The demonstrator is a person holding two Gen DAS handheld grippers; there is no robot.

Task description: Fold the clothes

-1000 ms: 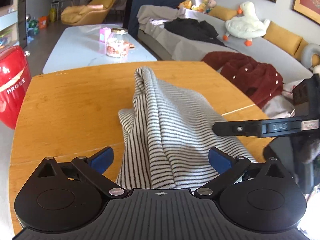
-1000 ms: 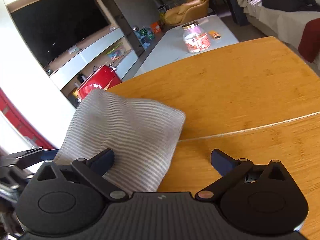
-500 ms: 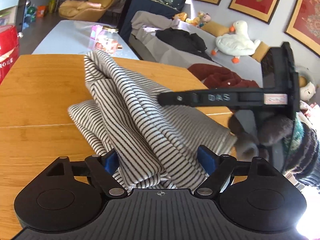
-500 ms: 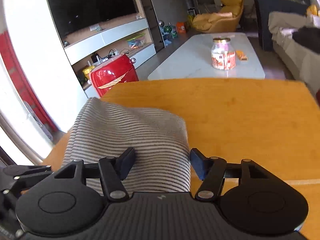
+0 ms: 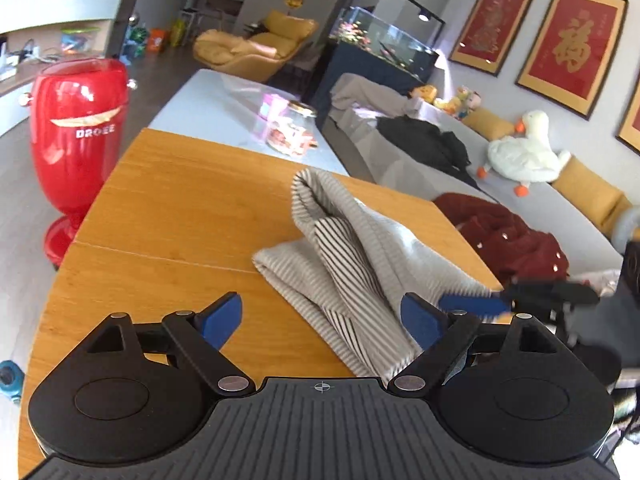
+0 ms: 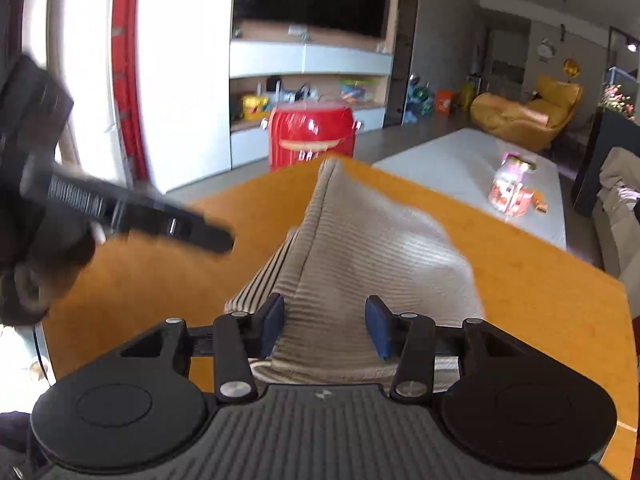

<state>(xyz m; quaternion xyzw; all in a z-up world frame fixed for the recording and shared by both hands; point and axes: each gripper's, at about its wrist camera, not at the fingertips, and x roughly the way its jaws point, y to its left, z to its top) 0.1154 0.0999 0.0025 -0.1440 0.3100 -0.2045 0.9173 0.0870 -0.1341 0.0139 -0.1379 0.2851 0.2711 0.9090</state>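
One table: the wooden table [image 5: 168, 216] fills both views, bare board far and left.
Garment: the striped garment [image 5: 360, 256] lies on the right half of the table, bunched and peaked at its far end, its near hem trailing off toward the near edge; not a flat fold.
Left gripper: the left gripper [image 5: 320, 318] hovers at the near hem with its jaws spread wide. Cloth passes by its right pad only, so it holds nothing.
Right gripper: the right gripper [image 6: 325, 328] has its pads part-way in, straddling a ridge of the cloth at the near right. Both pads seem to touch the fabric, but whether they pinch it I cannot tell.
Stage: a bunched heap like this fits a fold under way or one being redone, no more than that.
Risk one: with only one tool on the cloth, a pull would drag the whole heap sideways instead of turning a layer.
Risk two: the peak could topple and twist the layers, because several thicknesses sit between the pads.
Risk three: the hem near the edge could slide off.
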